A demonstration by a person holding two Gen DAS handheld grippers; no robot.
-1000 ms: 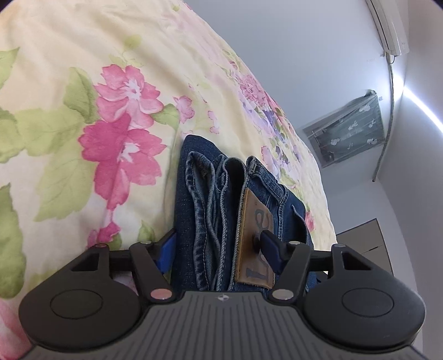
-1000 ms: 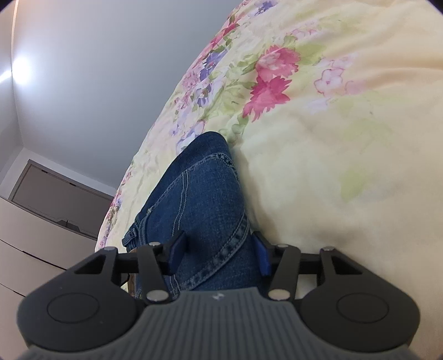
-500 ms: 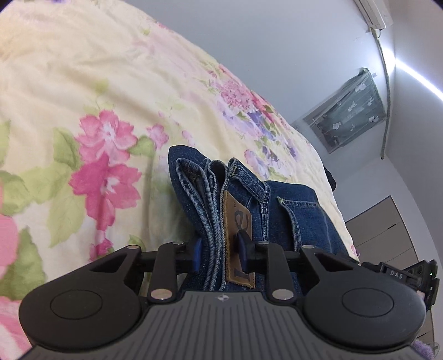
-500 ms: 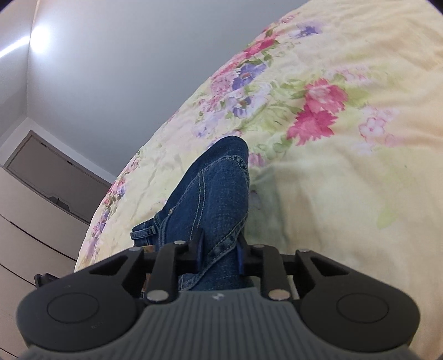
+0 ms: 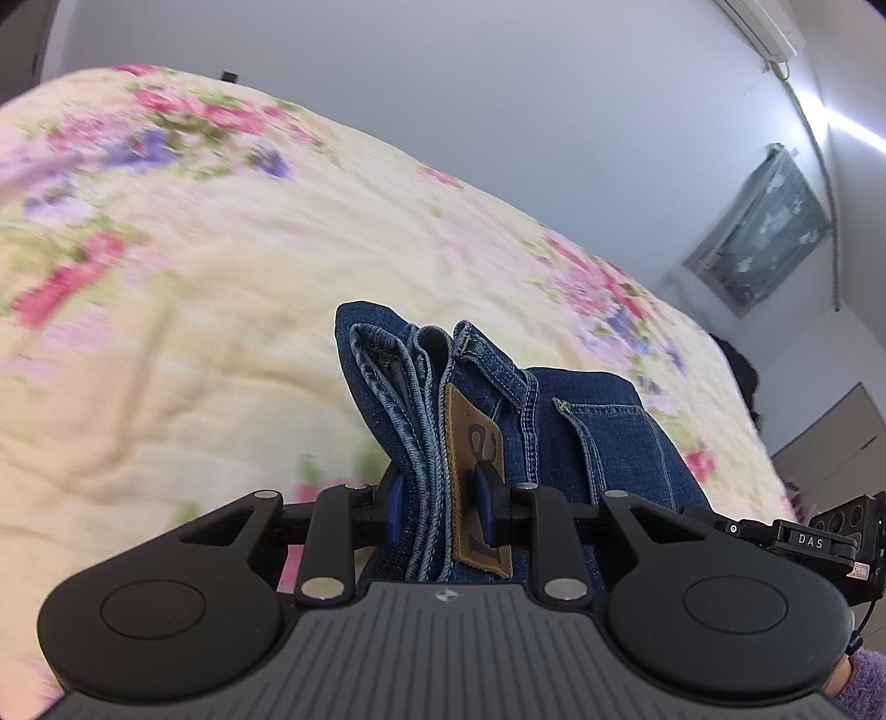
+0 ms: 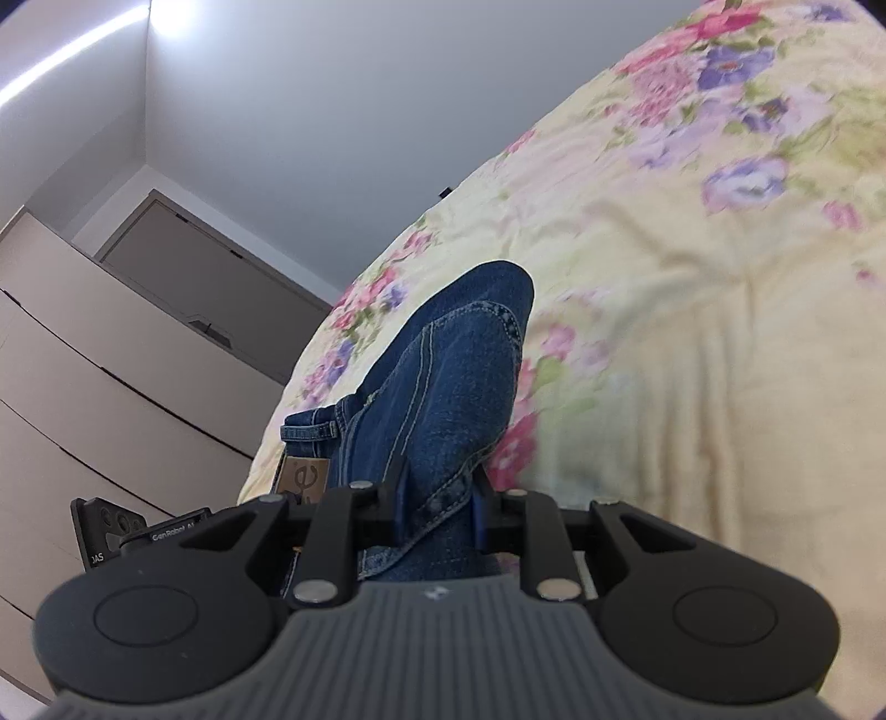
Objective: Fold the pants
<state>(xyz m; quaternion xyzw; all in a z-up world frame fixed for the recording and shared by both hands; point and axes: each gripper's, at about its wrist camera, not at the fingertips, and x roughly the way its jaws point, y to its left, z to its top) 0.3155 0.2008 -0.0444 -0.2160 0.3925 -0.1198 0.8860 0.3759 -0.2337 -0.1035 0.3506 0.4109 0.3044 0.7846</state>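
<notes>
Both jaws are clamped on denim: the left gripper [image 5: 440, 509] pinches a thick stack of layered edges at the waistband of the pants [image 5: 598, 421], its blue pads pressing from either side just below the centre of the left wrist view, with the brown leather patch [image 5: 477, 482] caught against the right-hand pad. The right gripper [image 6: 438, 507] likewise squeezes a bunched fold of the same jeans low in the centre of its own view, one blue pad on each side of a stitched seam. From each grip the pants rise toward the middle of the frame, ending in a rounded fold in the right wrist view and in a fan of stacked hems and a belt loop in the left wrist view. Behind them the floral bedspread [image 5: 221, 288] fills the left and centre of the left wrist view and the right side of the other; its print is smeared, which suggests motion. Whether the bundle touches the bed or hangs just above it cannot be told from these angles. A wardrobe [image 6: 111, 354] occupies the left of the right wrist view, and an air conditioner [image 5: 764, 27] sits in the upper right corner of the left wrist view. Judging by the several layers gathered at the waistband, the folding looks largely done; what seems left is to lay the compact bundle flat on the bedspread, release both grips and perhaps smooth it.
</notes>
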